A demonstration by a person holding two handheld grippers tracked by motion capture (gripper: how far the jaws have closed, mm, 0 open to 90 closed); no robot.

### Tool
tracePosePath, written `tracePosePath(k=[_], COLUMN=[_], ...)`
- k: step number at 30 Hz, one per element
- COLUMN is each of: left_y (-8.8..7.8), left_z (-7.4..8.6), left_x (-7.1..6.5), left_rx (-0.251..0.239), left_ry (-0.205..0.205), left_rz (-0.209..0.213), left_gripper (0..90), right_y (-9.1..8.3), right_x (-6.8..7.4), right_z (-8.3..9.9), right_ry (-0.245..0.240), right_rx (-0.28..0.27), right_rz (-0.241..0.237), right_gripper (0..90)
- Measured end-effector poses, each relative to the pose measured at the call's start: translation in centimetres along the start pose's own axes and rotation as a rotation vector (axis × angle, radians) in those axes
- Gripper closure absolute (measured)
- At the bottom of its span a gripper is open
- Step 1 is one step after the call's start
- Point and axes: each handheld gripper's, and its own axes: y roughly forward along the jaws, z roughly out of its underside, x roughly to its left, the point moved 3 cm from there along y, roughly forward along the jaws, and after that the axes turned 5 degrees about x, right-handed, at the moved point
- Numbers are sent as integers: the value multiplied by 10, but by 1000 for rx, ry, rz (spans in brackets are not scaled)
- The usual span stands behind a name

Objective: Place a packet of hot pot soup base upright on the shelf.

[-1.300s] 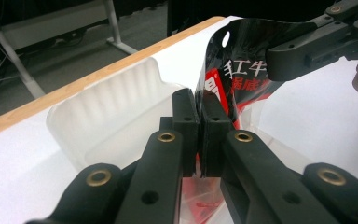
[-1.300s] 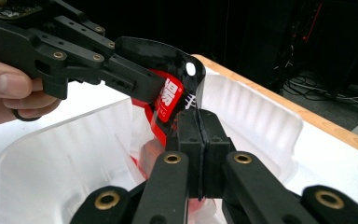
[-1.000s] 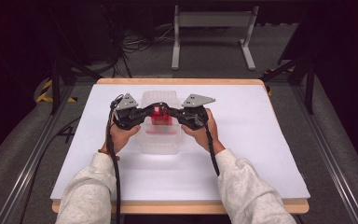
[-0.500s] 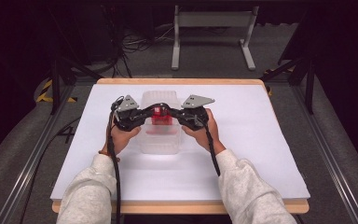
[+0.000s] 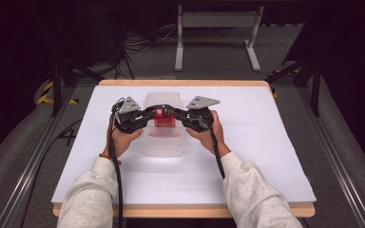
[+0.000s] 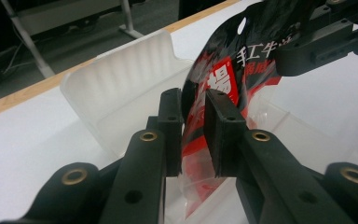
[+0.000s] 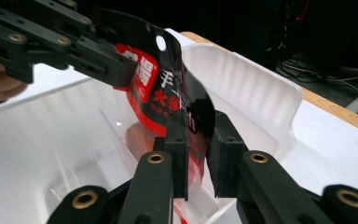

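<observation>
A glossy red and black pouch (image 5: pixel 163 118) with white characters hangs upright over a clear plastic bin (image 5: pixel 164 142) in the middle of the table. My left gripper (image 5: pixel 152 113) is shut on the pouch's left edge. My right gripper (image 5: pixel 176 113) is shut on its right edge. In the left gripper view the pouch (image 6: pixel 214 79) stands between my jaws (image 6: pixel 193 133), its lower end inside the bin (image 6: pixel 121 84), and the right gripper (image 6: pixel 326 42) holds the far side. In the right gripper view the pouch (image 7: pixel 168 88) sits between my jaws (image 7: pixel 198 149) above the bin (image 7: pixel 251 79), with the left gripper (image 7: pixel 51 42) clamped at its far side.
The bin rests on a white sheet (image 5: pixel 266 142) that covers a wooden table (image 5: pixel 180 83). Beyond the far edge are a metal stand (image 5: pixel 216 28) and floor cables (image 5: pixel 138 45). Metal rails (image 5: pixel 342 161) run along both sides of the table.
</observation>
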Motion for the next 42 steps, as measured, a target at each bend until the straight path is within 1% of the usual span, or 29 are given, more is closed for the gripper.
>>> tracePosePath(k=[1, 4, 6, 9, 13, 14, 16, 17, 20, 22, 24, 25, 29, 30, 31, 32, 34, 35, 36, 38, 39, 40, 42], left_y=[0, -3, -5, -8, -14, -17, -18, -20, -26, -29, -32, -35, -41, -46, -46, -50, -51, -52, -55, -57, -59, -61, -64], left_z=[0, -2, -4, -6, -9, -9, -10, -10, -9, -8, -7, -6, -3, -1, -1, 1, 2, 4, 7, 9, 10, 11, 13], left_x=[0, -1, -1, 0, -1, -1, -1, -1, -1, -2, -3, -4, -6, -7, -7, -10, -10, -11, -13, -14, -15, -17, -18], left_rx=[-2, -4, -1, -10, -20, -16, -18, -18, -21, -22, -23, -25, -25, -37, -37, -39, -36, -29, -26, -24, -25, -24, -15], left_ry=[4, 15, 22, 13, 17, 24, 19, 19, 20, 14, 17, 21, 22, 9, 9, 24, 27, 36, 38, 45, 45, 49, 61], left_rz=[0, -22, -18, -25, -30, -42, -46, -51, -73, -83, -83, -92, -97, -98, -98, -106, -110, -112, -110, -116, -112, -104, -105], left_gripper=[743, 700, 696, 642, 587, 570, 536, 536, 481, 438, 422, 422, 356, 340, 333, 327, 310, 310, 293, 278, 278, 259, 249], right_y=[0, 0, -1, -3, -9, -10, -13, -13, -17, -18, -20, -20, -24, -25, -25, -27, -29, -29, -32, -35, -35, -38, -39], right_x=[-1, -1, -2, -4, -7, -7, -8, -8, -8, -9, -9, -9, -10, -11, -11, -12, -13, -13, -13, -15, -15, -17, -17], right_z=[0, 0, -1, -3, -5, -6, -8, -8, -10, -10, -10, -10, -8, -8, -8, -7, -7, -7, -6, -4, -4, -3, -2], right_ry=[-3, -13, -19, -20, -16, -17, -22, -22, -32, -31, -33, -34, -46, -48, -48, -58, -59, -59, -71, -78, -78, -80, -80], right_rx=[6, 14, 19, 15, 7, 4, 2, 2, -3, -4, -2, -4, 6, 10, 10, 15, 19, 19, 27, 33, 33, 38, 39], right_rz=[7, 17, 26, 35, 40, 40, 47, 47, 52, 51, 53, 54, 62, 62, 62, 71, 73, 73, 79, 86, 86, 91, 94], right_gripper=[793, 799, 799, 800, 805, 805, 805, 805, 808, 808, 808, 808, 806, 804, 804, 802, 799, 799, 794, 788, 788, 783, 784])
